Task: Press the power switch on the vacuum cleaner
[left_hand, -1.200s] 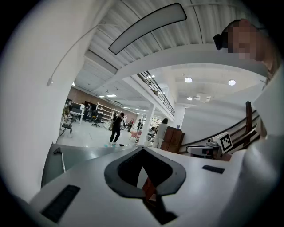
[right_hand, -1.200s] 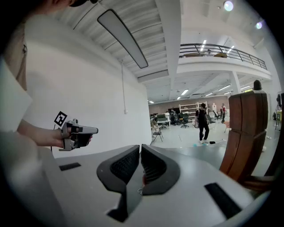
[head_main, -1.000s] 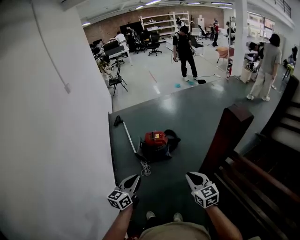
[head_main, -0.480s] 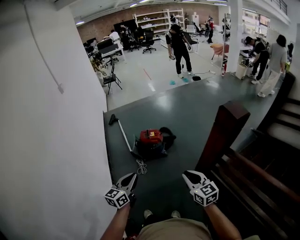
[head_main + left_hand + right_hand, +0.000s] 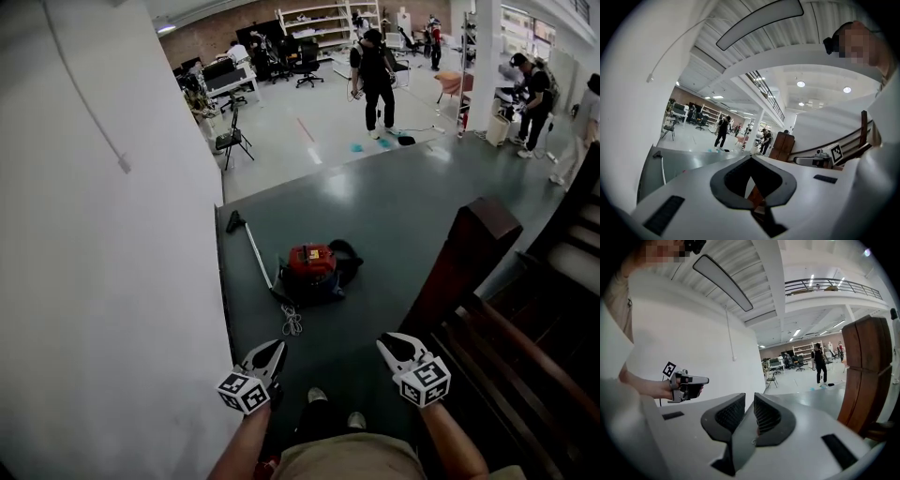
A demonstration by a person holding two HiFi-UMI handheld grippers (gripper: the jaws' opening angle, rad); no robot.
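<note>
The red and black vacuum cleaner (image 5: 312,272) sits on the dark floor ahead of me. Its wand (image 5: 255,251) lies to its left and a coiled cord (image 5: 292,323) lies in front. Both grippers hover near my body, well short of the vacuum cleaner. My left gripper (image 5: 272,349) (image 5: 751,159) has its tips together, with nothing held. My right gripper (image 5: 386,342) (image 5: 749,404) has just been opening. A narrow gap shows between its ribbed pads, with nothing in it. The left gripper (image 5: 689,383) also shows in the right gripper view.
A white wall (image 5: 112,281) runs close along the left. A wooden newel post (image 5: 464,262) and staircase rail (image 5: 534,366) stand at the right. My shoes (image 5: 319,396) are below the grippers. Several people (image 5: 377,75), chairs and shelves fill the far hall.
Both grippers have drifted a little forward with my step, and the vacuum cleaner looks slightly nearer. The right jaws have parted a crack. The person in black has shifted in the hall.
</note>
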